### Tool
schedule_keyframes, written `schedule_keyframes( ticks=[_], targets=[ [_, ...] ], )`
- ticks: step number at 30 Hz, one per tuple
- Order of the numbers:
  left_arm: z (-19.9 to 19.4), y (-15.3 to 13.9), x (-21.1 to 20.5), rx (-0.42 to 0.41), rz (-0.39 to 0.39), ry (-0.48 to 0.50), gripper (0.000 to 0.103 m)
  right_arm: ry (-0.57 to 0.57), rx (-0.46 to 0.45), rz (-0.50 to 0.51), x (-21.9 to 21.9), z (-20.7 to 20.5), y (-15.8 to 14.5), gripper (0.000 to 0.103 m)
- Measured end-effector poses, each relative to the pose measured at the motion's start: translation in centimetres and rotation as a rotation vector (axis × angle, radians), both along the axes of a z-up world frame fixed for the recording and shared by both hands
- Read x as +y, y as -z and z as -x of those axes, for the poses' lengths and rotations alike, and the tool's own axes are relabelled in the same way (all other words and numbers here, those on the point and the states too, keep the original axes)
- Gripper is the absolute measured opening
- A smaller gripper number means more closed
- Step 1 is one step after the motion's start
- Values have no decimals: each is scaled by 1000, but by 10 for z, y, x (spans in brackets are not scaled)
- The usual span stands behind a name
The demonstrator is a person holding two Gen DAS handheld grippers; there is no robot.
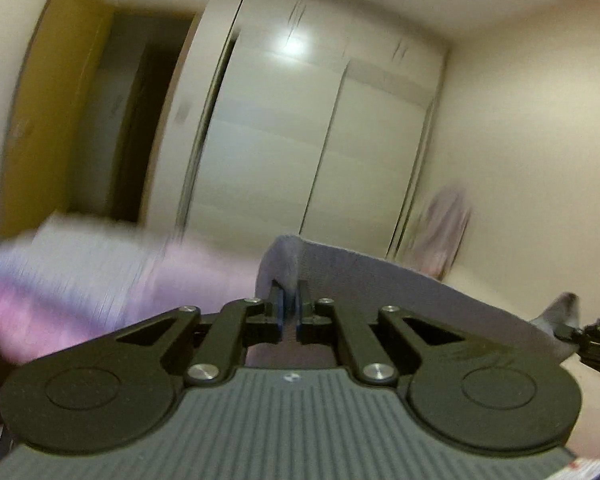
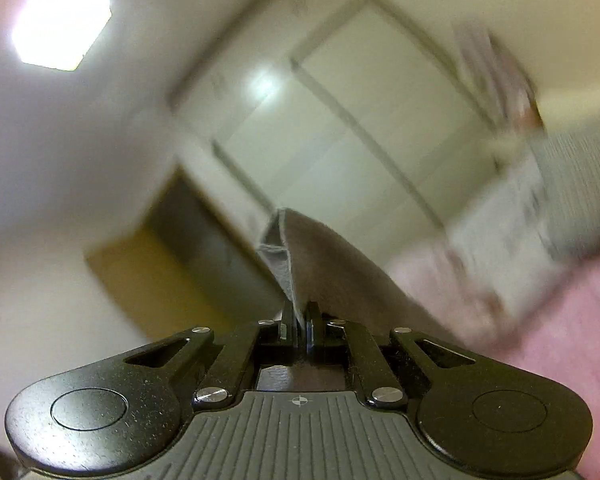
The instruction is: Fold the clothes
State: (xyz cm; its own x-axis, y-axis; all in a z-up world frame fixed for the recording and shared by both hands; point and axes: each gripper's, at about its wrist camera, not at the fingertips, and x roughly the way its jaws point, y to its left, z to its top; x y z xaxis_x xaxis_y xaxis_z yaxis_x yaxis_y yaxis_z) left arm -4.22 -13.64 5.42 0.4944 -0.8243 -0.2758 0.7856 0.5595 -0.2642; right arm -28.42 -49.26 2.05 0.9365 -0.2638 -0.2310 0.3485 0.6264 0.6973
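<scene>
Early days on this fold, I judge: the grey garment (image 1: 380,280) is up in the air, stretched between my two claws, with no crease laid down that I can see, so every fold is left to make. It hangs above the pink bed (image 1: 80,300), where a pale folded pile (image 1: 72,248) sits at the far left (too blurred to say what it is). Starting on my left: the left gripper (image 1: 288,304) is nearly closed, its jaws pinching one corner of the cloth, which pokes up between them. The top edge runs taut to the right, where the right gripper (image 1: 584,336) bites the other corner. From its own camera that right gripper (image 2: 300,320) is clamped narrow too, a hemmed edge standing up out of the jaws, white wardrobe (image 2: 360,120) beyond.
</scene>
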Motion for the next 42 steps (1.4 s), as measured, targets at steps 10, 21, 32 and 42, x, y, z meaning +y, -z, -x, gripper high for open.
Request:
schedule_keyframes(
  ticks=[10, 21, 32, 42],
  targets=[
    [48, 157, 91, 452, -496, -248, 10, -74, 767, -494, 29, 89, 208, 31],
    [48, 214, 68, 502, -587, -197, 20, -93, 752, -269, 52, 75, 219, 40],
    [28, 317, 34, 525, -742, -92, 31, -266, 905, -168, 91, 36, 298, 41],
    [1, 398, 30, 599, -817, -136, 36, -396, 1094, 178, 139, 1, 377, 41]
  ],
)
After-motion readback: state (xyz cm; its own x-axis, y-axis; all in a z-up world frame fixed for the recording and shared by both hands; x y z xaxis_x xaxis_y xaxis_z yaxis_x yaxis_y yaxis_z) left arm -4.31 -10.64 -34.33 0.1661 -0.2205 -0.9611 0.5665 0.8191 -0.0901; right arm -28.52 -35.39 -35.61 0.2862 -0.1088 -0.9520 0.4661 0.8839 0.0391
